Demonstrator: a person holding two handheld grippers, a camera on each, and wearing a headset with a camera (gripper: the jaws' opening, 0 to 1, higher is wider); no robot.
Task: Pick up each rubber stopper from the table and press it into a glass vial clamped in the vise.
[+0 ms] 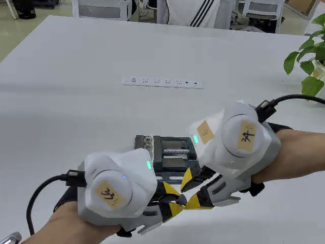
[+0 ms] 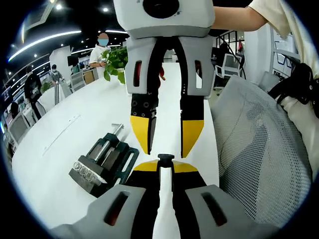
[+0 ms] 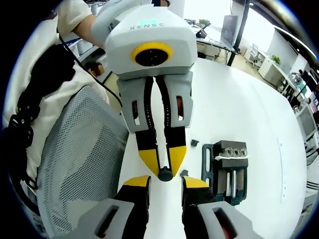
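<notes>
My left gripper [image 2: 165, 167] is shut on a small black rubber stopper [image 2: 165, 158], which pokes out past its yellow tips. My right gripper [image 2: 167, 133] faces it tip to tip, open, with one jaw on each side of the stopper [image 3: 165, 173]. In the head view both grippers, left [image 1: 175, 199] and right [image 1: 188, 190], meet just in front of the dark vise [image 1: 170, 155]. The vise [image 3: 227, 172] clamps a row of glass vials [image 3: 232, 148] standing upright. Two more black stoppers [image 3: 194, 143] lie on the white table [image 1: 76, 101] beside the vise.
A white power strip [image 1: 162, 82] lies beyond the vise. A potted plant [image 1: 310, 56] stands at the table's right edge. A grey mesh chair [image 2: 254, 144] sits close against the near table edge. People sit behind the table's far side.
</notes>
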